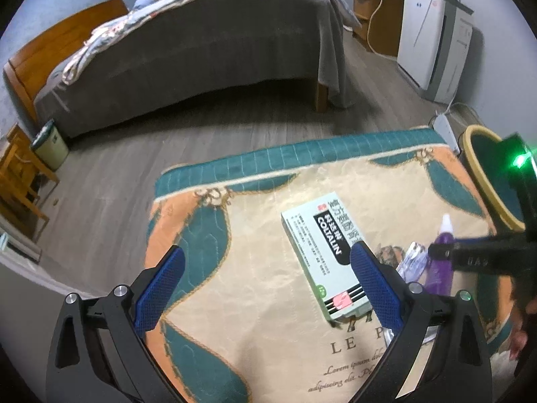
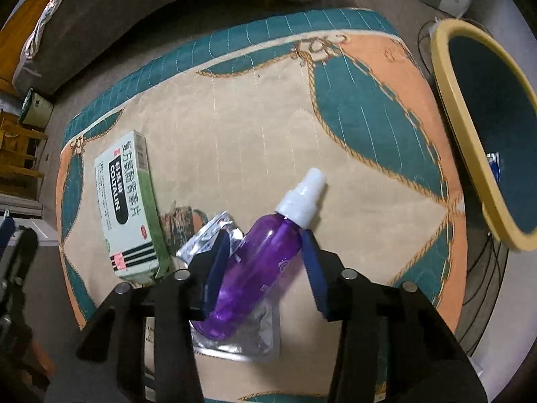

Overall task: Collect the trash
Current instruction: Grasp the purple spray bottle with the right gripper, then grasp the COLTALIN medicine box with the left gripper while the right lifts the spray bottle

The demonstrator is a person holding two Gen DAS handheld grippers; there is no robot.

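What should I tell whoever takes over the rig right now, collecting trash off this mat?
Left gripper: open, empty, over the mat beside the green medicine box.
Right gripper: jaws either side of the purple spray bottle; left pad touching, right pad apart, so not yet gripped.
Bottle lies on a foil pouch; box sits left of both.
Yellow-rimmed bin stands off the mat's right edge, something blue already inside.
Left to do: bottle, pouch, box into the bin.
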